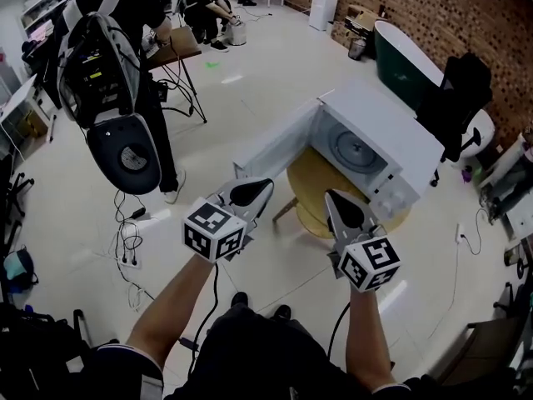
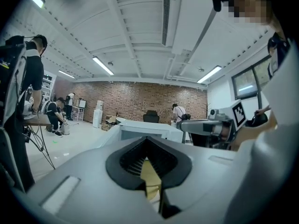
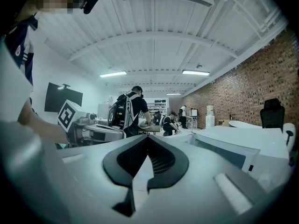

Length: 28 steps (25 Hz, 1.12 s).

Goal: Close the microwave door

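Note:
A white microwave stands on a round wooden table, and its door is swung wide open to the left, showing the cavity and turntable. My left gripper is shut and empty, just short of the door's lower edge. My right gripper is also shut and empty, over the table in front of the cavity. In the left gripper view the microwave lies ahead past the closed left gripper. In the right gripper view the microwave lies to the right of the closed right gripper.
A person with a backpack rig stands at the left beside a small table. Cables lie on the floor. A dark green tub and a black office chair stand by the brick wall on the right.

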Each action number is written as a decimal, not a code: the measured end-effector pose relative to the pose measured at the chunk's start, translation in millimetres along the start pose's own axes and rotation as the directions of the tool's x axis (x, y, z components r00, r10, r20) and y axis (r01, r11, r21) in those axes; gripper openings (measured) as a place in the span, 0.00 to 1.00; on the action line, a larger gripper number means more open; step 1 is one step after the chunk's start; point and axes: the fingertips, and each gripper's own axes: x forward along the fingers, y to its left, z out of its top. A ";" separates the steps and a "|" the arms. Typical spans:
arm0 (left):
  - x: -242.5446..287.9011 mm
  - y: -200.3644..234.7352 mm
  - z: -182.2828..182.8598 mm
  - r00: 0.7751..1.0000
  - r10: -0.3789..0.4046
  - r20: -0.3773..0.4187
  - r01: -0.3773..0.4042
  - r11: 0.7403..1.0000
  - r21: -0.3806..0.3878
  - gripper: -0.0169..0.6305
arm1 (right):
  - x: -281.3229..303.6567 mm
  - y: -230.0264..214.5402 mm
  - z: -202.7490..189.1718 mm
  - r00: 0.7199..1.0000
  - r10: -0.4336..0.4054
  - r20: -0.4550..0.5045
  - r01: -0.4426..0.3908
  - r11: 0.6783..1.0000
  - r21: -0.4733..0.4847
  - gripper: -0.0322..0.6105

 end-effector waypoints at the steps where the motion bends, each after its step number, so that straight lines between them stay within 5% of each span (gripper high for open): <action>1: -1.3 5.0 -5.4 1.000 0.008 -0.009 -0.008 1.000 0.006 0.04 | 2.6 0.2 -0.8 1.000 0.002 -0.003 -0.002 1.000 0.002 0.05; 6: -12.3 39.3 -42.1 0.996 0.062 -0.072 -0.060 0.998 0.025 0.05 | 21.0 6.9 -3.9 0.999 0.023 -0.023 -0.023 1.000 0.007 0.05; 12: -26.6 89.6 -93.8 0.980 0.115 -0.163 -0.116 0.993 0.003 0.24 | 36.8 13.3 -9.0 0.998 0.041 -0.047 -0.041 0.999 0.008 0.05; 28: 6.8 149.5 -131.8 0.968 0.039 -0.248 -0.040 0.999 0.001 0.26 | 41.7 11.0 -11.5 0.996 -0.016 -0.086 0.016 1.000 -0.001 0.05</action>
